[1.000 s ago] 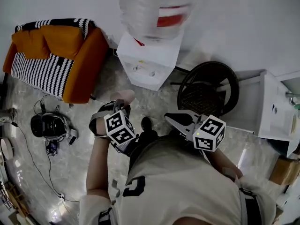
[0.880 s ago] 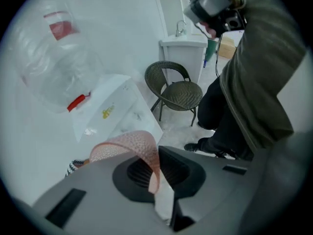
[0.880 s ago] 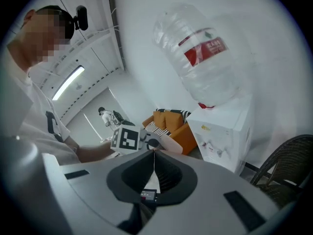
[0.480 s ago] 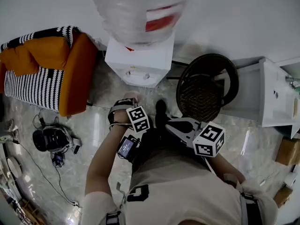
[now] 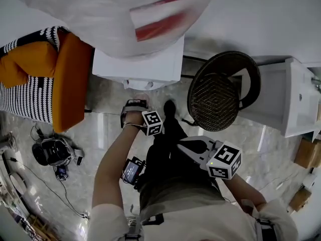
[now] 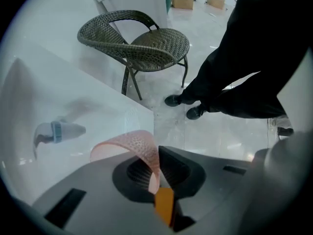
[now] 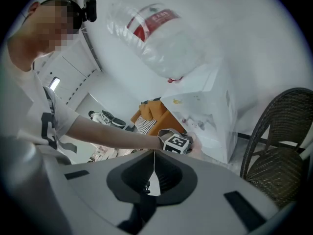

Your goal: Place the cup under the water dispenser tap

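My left gripper (image 6: 156,168) is shut on the rim of a pink paper cup (image 6: 128,143), which it holds close to the white front of the water dispenser (image 6: 73,106). A white tap with a blue band (image 6: 56,131) sticks out to the cup's left. From the head camera, the left gripper (image 5: 134,105) points down just in front of the dispenser (image 5: 143,67), under its big clear bottle (image 5: 115,19). My right gripper (image 5: 193,145) hangs back near the person's body, shut and empty. In its own view its jaws (image 7: 154,166) meet with nothing between them.
A dark wicker chair (image 5: 218,92) stands right of the dispenser, and a white cabinet (image 5: 296,99) further right. An orange and striped sofa (image 5: 45,79) is on the left. A headset and cables (image 5: 52,152) lie on the marble floor. The person's feet (image 6: 188,106) are near the chair.
The left gripper has gone down and forward with the cup, up to the dispenser's front. The right gripper has sunk a little. The dispenser and bottle loom larger in the head view.
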The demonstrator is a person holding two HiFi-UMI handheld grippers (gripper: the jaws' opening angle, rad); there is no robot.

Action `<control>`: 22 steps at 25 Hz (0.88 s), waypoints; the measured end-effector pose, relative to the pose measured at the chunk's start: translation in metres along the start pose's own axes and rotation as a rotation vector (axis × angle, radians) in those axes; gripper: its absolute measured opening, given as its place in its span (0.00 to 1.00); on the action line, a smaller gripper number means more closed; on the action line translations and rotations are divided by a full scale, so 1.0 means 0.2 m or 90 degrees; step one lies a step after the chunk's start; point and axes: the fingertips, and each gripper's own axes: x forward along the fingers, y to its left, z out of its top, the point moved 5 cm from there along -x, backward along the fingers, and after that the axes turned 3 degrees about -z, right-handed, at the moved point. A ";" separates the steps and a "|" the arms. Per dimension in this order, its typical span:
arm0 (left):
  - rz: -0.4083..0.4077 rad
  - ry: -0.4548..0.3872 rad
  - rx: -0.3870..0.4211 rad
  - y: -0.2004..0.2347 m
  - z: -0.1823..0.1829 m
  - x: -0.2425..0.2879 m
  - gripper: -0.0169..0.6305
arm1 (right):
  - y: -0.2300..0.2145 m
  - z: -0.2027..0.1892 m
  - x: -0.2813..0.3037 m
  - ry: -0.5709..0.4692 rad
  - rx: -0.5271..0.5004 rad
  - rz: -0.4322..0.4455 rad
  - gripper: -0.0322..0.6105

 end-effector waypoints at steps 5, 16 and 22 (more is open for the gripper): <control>0.011 0.011 0.032 0.06 0.04 0.20 0.14 | -0.11 -0.10 0.07 0.024 0.030 -0.003 0.09; 0.047 0.017 0.054 0.27 0.13 0.40 0.14 | -0.23 -0.22 0.12 0.056 0.055 -0.009 0.09; 0.044 0.029 0.076 0.29 0.17 0.49 0.14 | -0.29 -0.24 0.10 0.049 0.059 -0.023 0.09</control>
